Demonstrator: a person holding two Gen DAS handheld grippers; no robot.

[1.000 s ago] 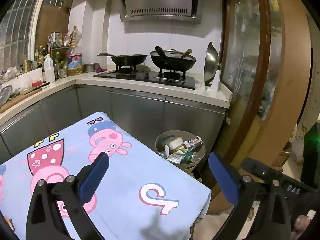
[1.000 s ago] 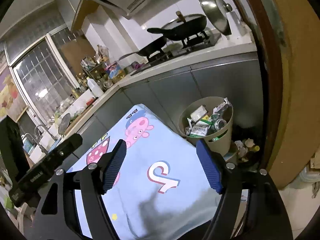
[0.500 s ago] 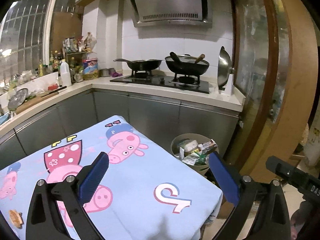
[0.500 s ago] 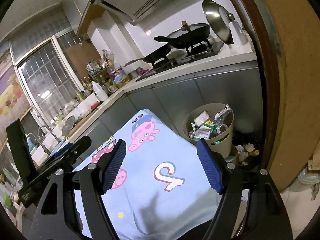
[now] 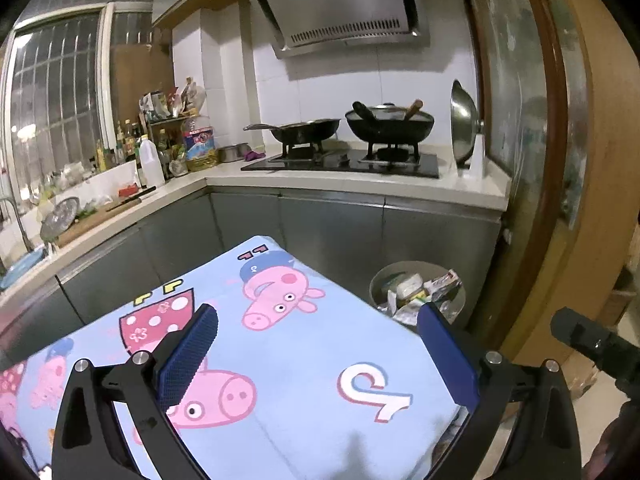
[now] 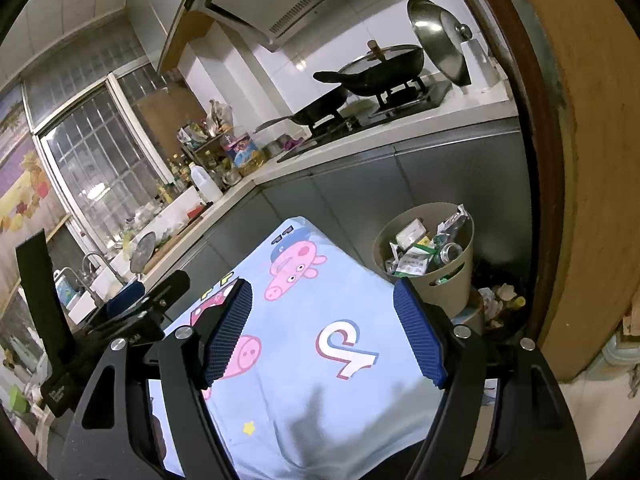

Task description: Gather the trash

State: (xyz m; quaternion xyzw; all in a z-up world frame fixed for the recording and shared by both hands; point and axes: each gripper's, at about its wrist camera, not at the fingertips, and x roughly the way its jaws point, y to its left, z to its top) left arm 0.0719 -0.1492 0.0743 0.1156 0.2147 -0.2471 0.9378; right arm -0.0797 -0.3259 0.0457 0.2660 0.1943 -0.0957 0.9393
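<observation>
Plastic bin: far right, light, stiff; take its rim.
Trash: crumpled, light wrappers.
Left gripper: jaws apart, empty.
Right gripper: likewise.

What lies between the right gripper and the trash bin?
Only the cartoon-print tablecloth: the right wrist view shows bare cloth from the open right gripper to the table's far edge, with the full trash bin just beyond.

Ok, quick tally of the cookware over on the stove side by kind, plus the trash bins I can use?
Frying pan: 1
Covered wok: 1
Standing metal lid: 1
Trash bin, already filled with packaging: 1
Total: 4
</observation>
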